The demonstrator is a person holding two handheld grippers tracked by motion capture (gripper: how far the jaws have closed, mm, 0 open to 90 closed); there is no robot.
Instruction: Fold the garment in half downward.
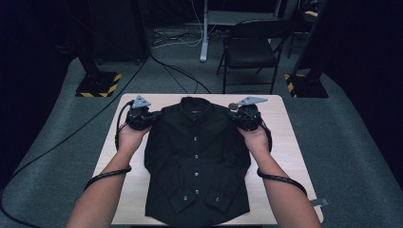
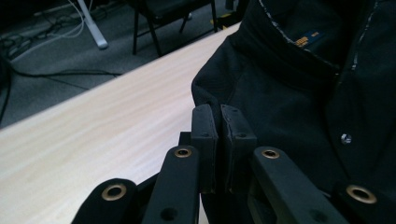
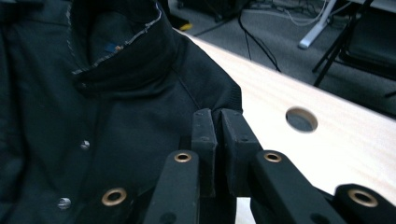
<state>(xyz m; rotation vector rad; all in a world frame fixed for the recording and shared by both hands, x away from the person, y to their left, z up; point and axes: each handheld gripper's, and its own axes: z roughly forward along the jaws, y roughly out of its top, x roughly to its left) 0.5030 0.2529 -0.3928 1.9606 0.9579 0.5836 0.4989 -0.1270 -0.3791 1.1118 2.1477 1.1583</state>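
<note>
The black shirt (image 1: pixel 196 156) lies buttoned and face-up on the worktop (image 1: pixel 280 137), sleeves folded across its hem. Each shoulder seam is pinched: left hand-held gripper (image 1: pixel 151 115) clamped on one, right hand-held gripper (image 1: pixel 236 116) on the other, likely so the garment lifts evenly without twisting.

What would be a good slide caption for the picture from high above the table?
Left gripper and right gripper each pinch a shoulder of a buttoned black shirt on a wooden table.

surface: light wooden table (image 1: pixel 290 142) | on it: black shirt (image 1: pixel 197 161)
</note>
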